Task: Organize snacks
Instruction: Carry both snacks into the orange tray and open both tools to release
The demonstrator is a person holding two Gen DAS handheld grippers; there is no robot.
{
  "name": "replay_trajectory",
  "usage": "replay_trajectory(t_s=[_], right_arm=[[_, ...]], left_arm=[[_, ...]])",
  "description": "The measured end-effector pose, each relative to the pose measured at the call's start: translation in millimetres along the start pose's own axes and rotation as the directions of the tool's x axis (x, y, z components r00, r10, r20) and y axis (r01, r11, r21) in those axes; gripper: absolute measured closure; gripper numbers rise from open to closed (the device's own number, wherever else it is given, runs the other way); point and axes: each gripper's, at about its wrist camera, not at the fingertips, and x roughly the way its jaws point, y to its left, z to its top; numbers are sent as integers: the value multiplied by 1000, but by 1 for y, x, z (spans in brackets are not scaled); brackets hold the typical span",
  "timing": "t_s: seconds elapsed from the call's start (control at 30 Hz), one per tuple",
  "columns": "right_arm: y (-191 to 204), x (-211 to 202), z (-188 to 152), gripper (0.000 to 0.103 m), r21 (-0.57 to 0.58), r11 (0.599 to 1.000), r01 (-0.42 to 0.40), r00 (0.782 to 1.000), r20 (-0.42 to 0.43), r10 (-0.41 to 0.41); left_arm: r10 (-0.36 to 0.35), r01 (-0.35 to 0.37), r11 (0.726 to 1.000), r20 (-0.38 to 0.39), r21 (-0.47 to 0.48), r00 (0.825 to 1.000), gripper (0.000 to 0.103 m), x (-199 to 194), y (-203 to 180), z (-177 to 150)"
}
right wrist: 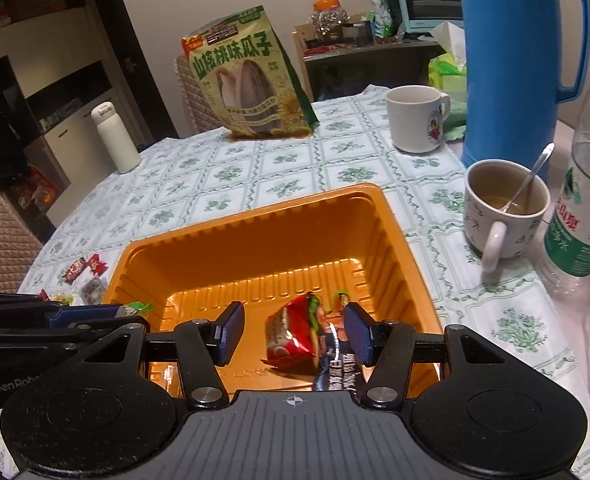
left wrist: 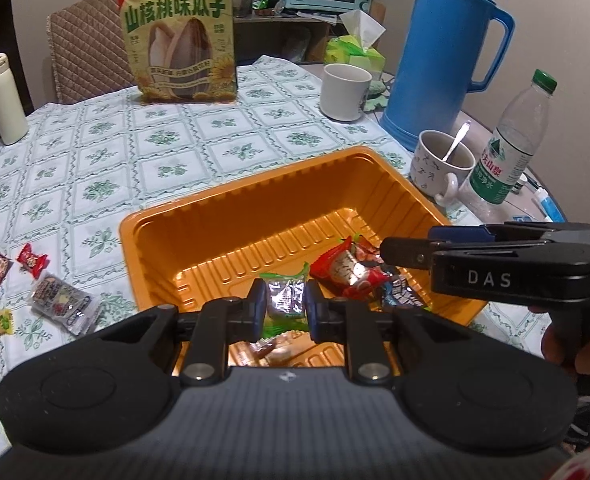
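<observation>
An orange plastic tray sits on the flowered tablecloth and also shows in the right wrist view. My left gripper is shut on a silver-and-green wrapped snack and holds it over the tray's near side. My right gripper is open over the tray, its fingers either side of a red wrapped snack lying in the tray; it shows from the side in the left wrist view. Red and blue wrapped snacks lie in the tray. Several loose snacks lie on the cloth to the left.
A big sunflower-seed bag stands at the back. A white mug, blue thermos, cup with spoon and water bottle stand to the right. A white flask stands far left.
</observation>
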Motion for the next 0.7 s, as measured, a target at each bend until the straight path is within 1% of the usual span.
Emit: replay_trajectory(t_s=[0.1,0.17,0.23,0.3,0.47,0.7], right_arm=[[-3,-3,0,47,13,1000,7,1000,6,-8],[-6,-5,0,47,21,1000,11,1000,10,-11],[-7,-8,0,46,28,1000,14,1000,12,-14],[-7,-10,-1,45,32,999,14,1000,15,-14],[-5,-17,-3,40,34,999,9,1000,28,-10],[0,-28,-7,38,38,999,-9,1000,30,8]], left_arm=[[-6,6,1000,7,0,1000,84,2,-3,1],[-11,11,1000,13,1,1000,82,3,-4,2],[-6,6,1000,18,8,1000,73,2,-5,2],[-9,9,1000,20,8,1000,70,1,-4,1],[-7,7,1000,22,3,1000,70,-6,0,-2],[-6,7,1000,19,-19,1000,70,-23,10,-10]])
